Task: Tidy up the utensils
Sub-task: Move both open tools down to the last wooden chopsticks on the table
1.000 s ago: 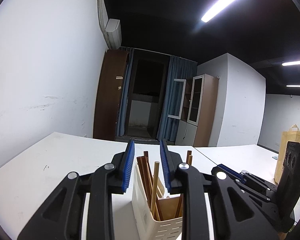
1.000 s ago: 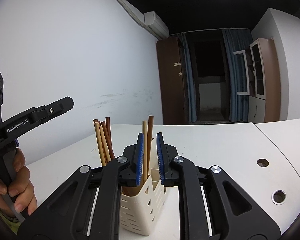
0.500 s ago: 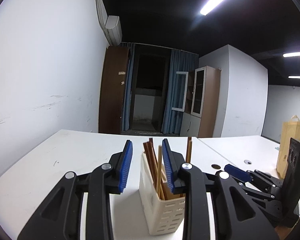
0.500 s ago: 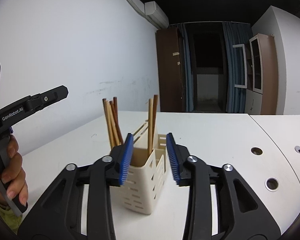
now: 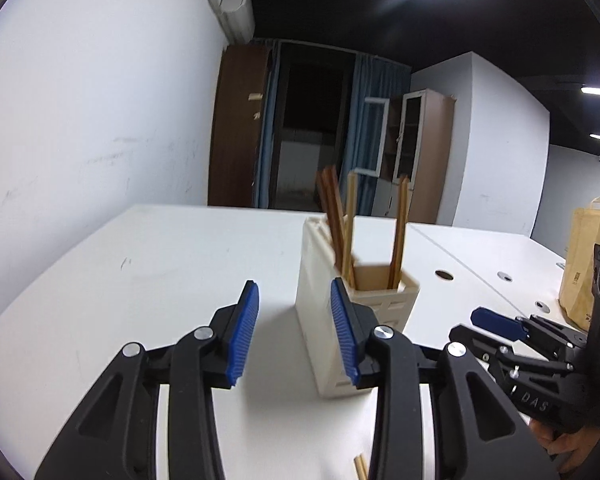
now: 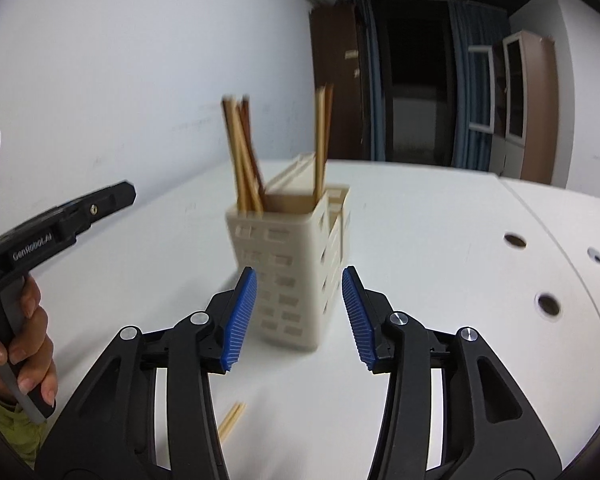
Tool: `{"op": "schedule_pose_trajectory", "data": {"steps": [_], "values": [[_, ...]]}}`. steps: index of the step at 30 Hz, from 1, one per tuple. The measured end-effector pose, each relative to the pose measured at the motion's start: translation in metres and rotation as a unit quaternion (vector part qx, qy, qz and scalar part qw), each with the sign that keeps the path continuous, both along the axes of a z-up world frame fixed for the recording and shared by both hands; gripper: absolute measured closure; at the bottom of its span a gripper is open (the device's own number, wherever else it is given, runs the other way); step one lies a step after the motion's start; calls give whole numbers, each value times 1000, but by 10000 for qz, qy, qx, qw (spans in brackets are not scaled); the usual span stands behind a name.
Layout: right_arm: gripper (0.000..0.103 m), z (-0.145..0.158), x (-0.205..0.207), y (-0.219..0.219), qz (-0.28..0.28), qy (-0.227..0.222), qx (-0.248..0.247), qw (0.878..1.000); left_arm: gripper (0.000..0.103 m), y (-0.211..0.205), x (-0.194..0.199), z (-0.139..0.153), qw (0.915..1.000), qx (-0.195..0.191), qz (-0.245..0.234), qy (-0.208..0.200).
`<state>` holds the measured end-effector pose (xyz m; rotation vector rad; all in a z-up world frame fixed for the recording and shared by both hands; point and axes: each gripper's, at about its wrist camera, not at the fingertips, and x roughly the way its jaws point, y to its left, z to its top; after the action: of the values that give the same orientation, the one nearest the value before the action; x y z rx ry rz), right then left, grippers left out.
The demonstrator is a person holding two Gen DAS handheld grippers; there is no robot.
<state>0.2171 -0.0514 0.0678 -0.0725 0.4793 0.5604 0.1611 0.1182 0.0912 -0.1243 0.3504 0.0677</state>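
Observation:
A cream slotted utensil holder stands upright on the white table. Several wooden chopsticks stand in it, light and dark brown. My left gripper is open and empty, its right finger just in front of the holder's left side. My right gripper is open and empty, just short of the holder, which stands beyond the gap. Loose light chopsticks lie on the table near me, and an end shows in the left wrist view.
A tan paper bag stands at the right of the table. Cable holes dot the table's right side. A white wall runs along the left. The other gripper shows in each view, the right one and the left one.
My right gripper has opened, letting go of the chopsticks in the holder, and pulled back. My left gripper has opened wider and drawn back and left from the holder.

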Motion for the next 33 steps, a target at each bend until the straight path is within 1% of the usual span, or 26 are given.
{"op": "schedule_pose_trajectory", "data": {"steps": [4, 5, 8, 13, 22, 24, 33], "values": [[55, -19, -4, 9, 87, 326, -143, 9993, 66, 2, -4, -12, 9999, 17, 14, 146], [55, -28, -4, 10, 86, 459, -141, 9988, 66, 3, -5, -15, 9998, 0, 13, 195], [55, -49, -6, 18, 174, 809, -342, 9960, 66, 7, -8, -20, 9995, -91, 64, 279], [55, -68, -9, 28, 179, 1001, -643, 9927, 66, 12, -9, -33, 9984, -195, 92, 514], [53, -99, -11, 42, 188, 1314, -1137, 9846, 66, 11, -6, -42, 9977, -129, 124, 661], [53, -104, -8, 44, 197, 1440, -1170, 9824, 66, 10, -5, -44, 9975, -90, 146, 687], [53, -115, -7, 50, 256, 1608, -1328, 9777, 64, 7, -4, -46, 9971, -68, 115, 747]]}}
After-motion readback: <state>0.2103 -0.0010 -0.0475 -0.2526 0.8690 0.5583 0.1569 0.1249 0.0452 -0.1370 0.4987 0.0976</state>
